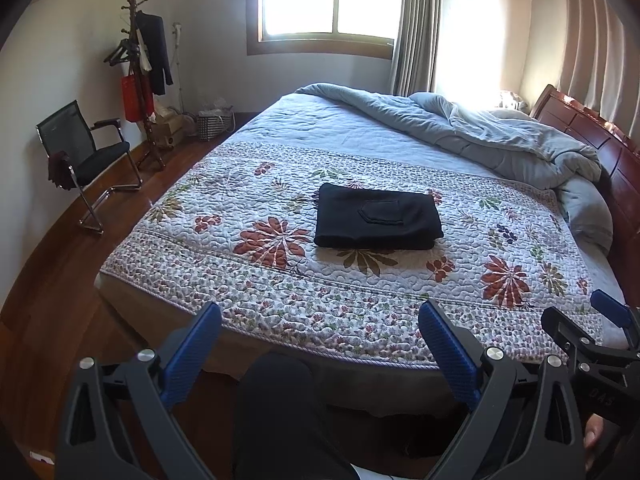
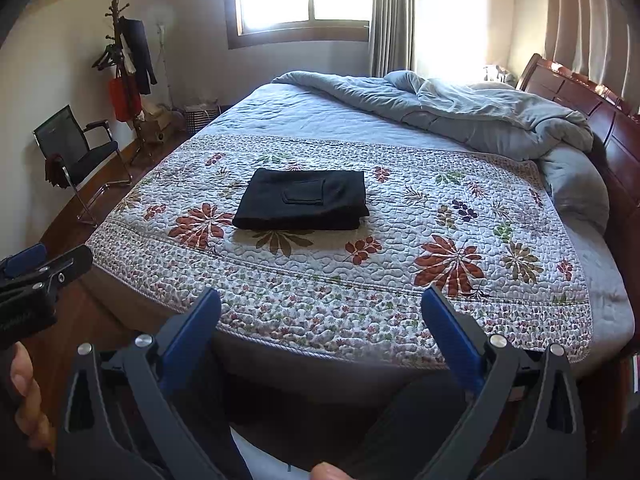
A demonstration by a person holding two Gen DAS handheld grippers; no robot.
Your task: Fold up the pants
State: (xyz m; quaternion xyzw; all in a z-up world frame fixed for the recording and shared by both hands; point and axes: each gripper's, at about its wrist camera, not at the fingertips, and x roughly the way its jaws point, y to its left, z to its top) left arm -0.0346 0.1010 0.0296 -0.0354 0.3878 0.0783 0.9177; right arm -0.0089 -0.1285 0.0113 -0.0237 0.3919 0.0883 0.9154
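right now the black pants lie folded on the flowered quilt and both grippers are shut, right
Not quite. The black pants do lie folded on the flowered quilt, but both grippers are open: left gripper in the left wrist view, right gripper in the right wrist view.

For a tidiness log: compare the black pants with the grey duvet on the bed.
The pants are black; the duvet is pale grey. The pants are folded into a flat, neat rectangle; the duvet is bunched and rumpled. The pants lie mid-bed on the floral quilt; the duvet is heaped at the far side near the headboard. Both rest on the bed, untouched by either gripper.
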